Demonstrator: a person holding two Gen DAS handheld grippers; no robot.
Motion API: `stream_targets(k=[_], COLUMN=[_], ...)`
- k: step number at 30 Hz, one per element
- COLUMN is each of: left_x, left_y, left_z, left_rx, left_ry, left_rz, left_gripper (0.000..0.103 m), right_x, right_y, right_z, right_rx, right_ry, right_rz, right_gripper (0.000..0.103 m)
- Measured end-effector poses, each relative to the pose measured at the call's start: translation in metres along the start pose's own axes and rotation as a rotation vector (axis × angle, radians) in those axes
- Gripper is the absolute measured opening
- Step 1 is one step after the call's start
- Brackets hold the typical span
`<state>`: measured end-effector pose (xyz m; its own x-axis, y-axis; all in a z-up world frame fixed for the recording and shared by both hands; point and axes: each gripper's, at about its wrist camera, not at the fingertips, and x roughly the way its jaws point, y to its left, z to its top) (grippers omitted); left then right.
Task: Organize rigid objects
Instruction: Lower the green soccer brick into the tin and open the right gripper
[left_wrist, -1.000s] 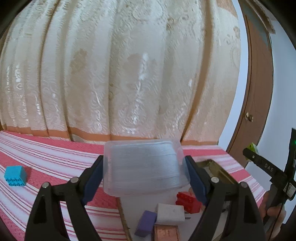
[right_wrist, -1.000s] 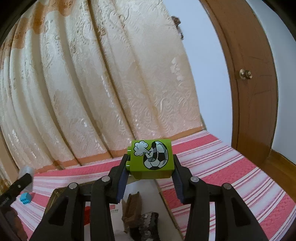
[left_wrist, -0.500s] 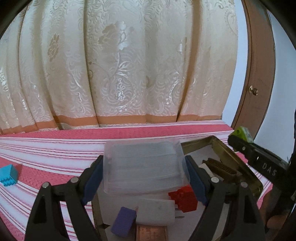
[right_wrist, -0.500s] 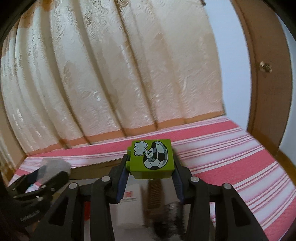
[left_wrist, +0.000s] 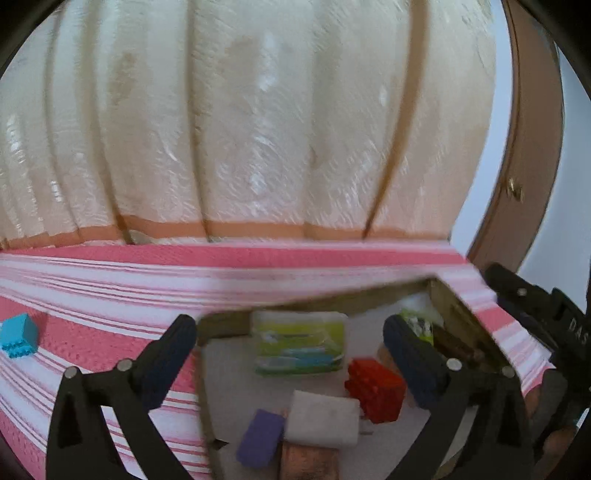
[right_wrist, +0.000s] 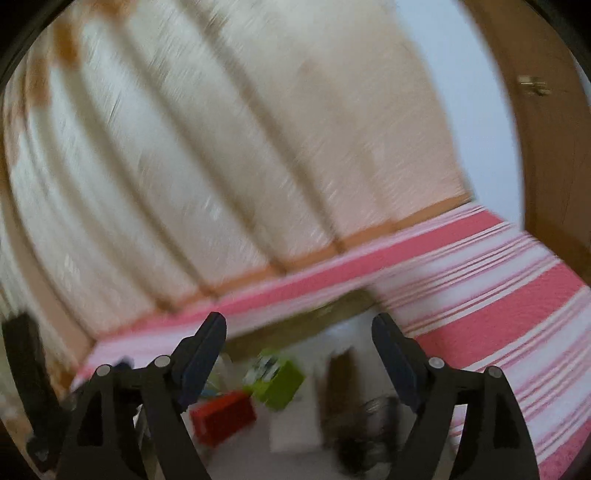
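Note:
My left gripper (left_wrist: 290, 332) is opening, with nothing between its pads. Below it, the clear plastic box (left_wrist: 300, 343) with green and blue contents lies in the wooden-rimmed tray (left_wrist: 369, 295). My right gripper (right_wrist: 297, 339) is opening too, and nothing is between its pads. The green football block (right_wrist: 280, 380) sits tilted in the tray (right_wrist: 295, 325) beneath it, next to a red brick (right_wrist: 223, 411). The left wrist view shows the green block (left_wrist: 417, 325) at the tray's far right corner and the red brick (left_wrist: 375, 387) near it. Both views are blurred.
The tray also holds a white block (left_wrist: 321, 424), a purple block (left_wrist: 260, 437), a copper-coloured piece (left_wrist: 308, 461) and a brown ridged piece (right_wrist: 341, 376). A blue brick (left_wrist: 18, 336) lies on the pink striped cloth (left_wrist: 110, 295) at the left. Curtains hang behind; a door stands right.
Both grippers have opened and tipped down slightly. The clear box left my left gripper and the green block left my right gripper; both now lie in the tray.

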<state>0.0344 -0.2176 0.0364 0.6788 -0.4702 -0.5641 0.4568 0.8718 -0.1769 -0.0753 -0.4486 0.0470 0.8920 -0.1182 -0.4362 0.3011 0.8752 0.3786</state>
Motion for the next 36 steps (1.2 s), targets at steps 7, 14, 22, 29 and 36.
stream_targets(k=[7, 14, 22, 29, 36], left_x=[-0.023, -0.024, -0.038, -0.042, -0.025], left_y=[0.052, 0.072, 0.082, 0.124, 0.087], left_z=[0.008, -0.003, -0.008, -0.013, -0.024], left_rx=[-0.154, -0.146, -0.099, -0.24, -0.086], left_ry=[-0.098, -0.107, -0.192, -0.202, -0.164], left_rz=[0.07, 0.173, 0.314, 0.375, 0.355], left_gripper=[0.103, 0.103, 0.102, 0.101, 0.101], right_x=[-0.026, -0.035, -0.031, -0.042, -0.037], right_y=[-0.043, -0.052, -0.045, -0.038, -0.028], right_z=[0.009, 0.009, 0.004, -0.002, -0.007], right_rx=[0.185, 0.202, 0.137, 0.098, 0.034], right_ry=[-0.144, -0.181, -0.212, -0.324, -0.331], right_rz=[-0.138, -0.217, -0.297, -0.353, -0.389], right_gripper=[0.083, 0.083, 0.083, 0.091, 0.091])
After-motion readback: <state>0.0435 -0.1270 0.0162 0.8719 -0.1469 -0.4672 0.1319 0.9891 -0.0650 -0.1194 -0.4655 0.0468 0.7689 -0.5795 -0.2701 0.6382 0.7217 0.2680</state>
